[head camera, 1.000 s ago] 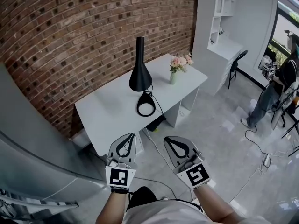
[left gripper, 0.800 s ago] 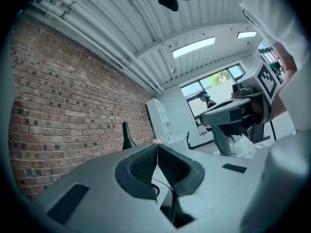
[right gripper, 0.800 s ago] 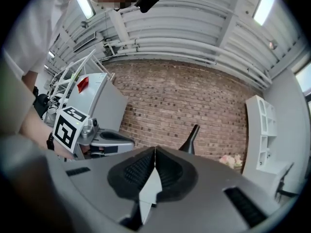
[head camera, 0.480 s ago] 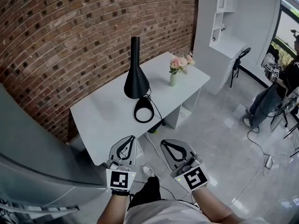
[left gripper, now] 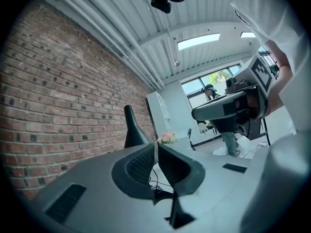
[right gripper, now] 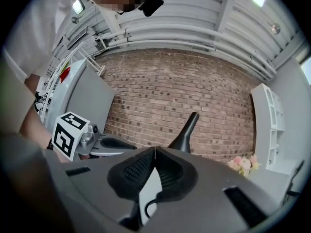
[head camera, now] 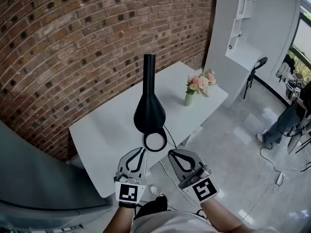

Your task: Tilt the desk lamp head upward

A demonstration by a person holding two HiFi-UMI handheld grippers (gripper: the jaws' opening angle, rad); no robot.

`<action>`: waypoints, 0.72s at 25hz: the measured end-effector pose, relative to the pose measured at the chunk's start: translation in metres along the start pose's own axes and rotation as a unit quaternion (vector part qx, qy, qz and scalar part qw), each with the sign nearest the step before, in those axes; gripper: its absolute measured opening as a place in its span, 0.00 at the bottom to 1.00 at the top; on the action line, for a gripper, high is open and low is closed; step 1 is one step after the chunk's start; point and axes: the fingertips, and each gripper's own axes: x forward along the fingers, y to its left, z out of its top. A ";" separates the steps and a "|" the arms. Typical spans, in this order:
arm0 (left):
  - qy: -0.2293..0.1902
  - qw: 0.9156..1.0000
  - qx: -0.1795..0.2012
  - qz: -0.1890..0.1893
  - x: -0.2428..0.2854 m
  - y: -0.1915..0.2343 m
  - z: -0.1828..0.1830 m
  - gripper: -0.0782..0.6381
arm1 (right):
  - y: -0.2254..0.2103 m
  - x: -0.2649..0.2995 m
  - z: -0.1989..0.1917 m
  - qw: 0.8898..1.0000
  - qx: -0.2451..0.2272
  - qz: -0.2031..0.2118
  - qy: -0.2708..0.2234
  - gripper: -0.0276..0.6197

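A black desk lamp [head camera: 149,106] stands on the white desk [head camera: 102,135], with a tall neck, a flared body and a ring-shaped head [head camera: 155,141] lying near the desk's front edge. A black cord runs from it over the edge. My left gripper [head camera: 139,150] and right gripper [head camera: 172,154] hover side by side just short of the ring, both shut and holding nothing. The lamp [left gripper: 132,130] rises behind the jaws in the left gripper view. In the right gripper view the lamp [right gripper: 185,132] rises just behind the shut jaws.
A small vase of pink flowers [head camera: 197,87] stands on the desk's far right end. A brick wall [head camera: 73,47] runs behind the desk. White shelving [head camera: 240,23] fills the corner. A black chair [head camera: 255,69] and a person [head camera: 286,115] are off to the right.
I have moved closer to the desk: the lamp looks larger and nearer, and both grippers now sit just before the ring head. Both stay shut.
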 end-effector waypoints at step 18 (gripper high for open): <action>0.060 0.995 -0.061 -0.044 0.066 0.034 -0.095 0.31 | -0.064 0.115 -0.036 0.999 0.019 0.009 0.025 0.07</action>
